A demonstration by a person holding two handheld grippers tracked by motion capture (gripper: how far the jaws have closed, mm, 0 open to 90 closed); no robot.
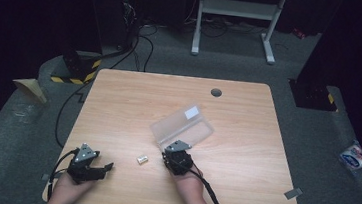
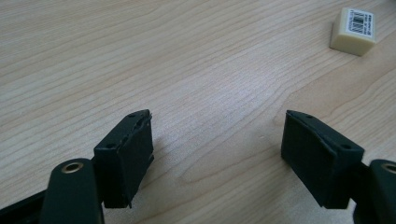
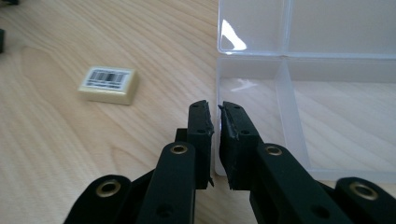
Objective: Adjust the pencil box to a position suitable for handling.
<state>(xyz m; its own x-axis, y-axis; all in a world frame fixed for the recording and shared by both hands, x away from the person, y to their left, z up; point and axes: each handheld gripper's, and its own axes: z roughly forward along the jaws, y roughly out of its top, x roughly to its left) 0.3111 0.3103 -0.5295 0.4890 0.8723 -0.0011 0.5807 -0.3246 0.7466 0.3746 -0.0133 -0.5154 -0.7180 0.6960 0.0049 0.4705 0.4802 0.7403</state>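
A clear plastic compartment box (image 1: pixel 182 126) lies open in the middle of the wooden table (image 1: pixel 248 113), its lid (image 3: pixel 252 28) tipped back. My right gripper (image 1: pixel 172 149) sits at the box's near corner. In the right gripper view its jaws (image 3: pixel 215 112) stand nearly together, with the box's thin side wall (image 3: pixel 217 79) running into the slit between them. A small cream eraser with a barcode label (image 1: pixel 142 159) (image 3: pixel 108 84) (image 2: pixel 353 30) lies on the table between the two grippers. My left gripper (image 1: pixel 105 167) (image 2: pixel 217 158) rests low over the table near the front left, open, with bare wood between its jaws.
The box's compartments (image 3: pixel 336 107) hold nothing. A dark round grommet (image 1: pixel 216 92) sits near the table's far edge. On the floor beyond are a white frame (image 1: pixel 238 9) and cables (image 1: pixel 139 43). A small packet (image 1: pixel 353 156) lies on the floor at right.
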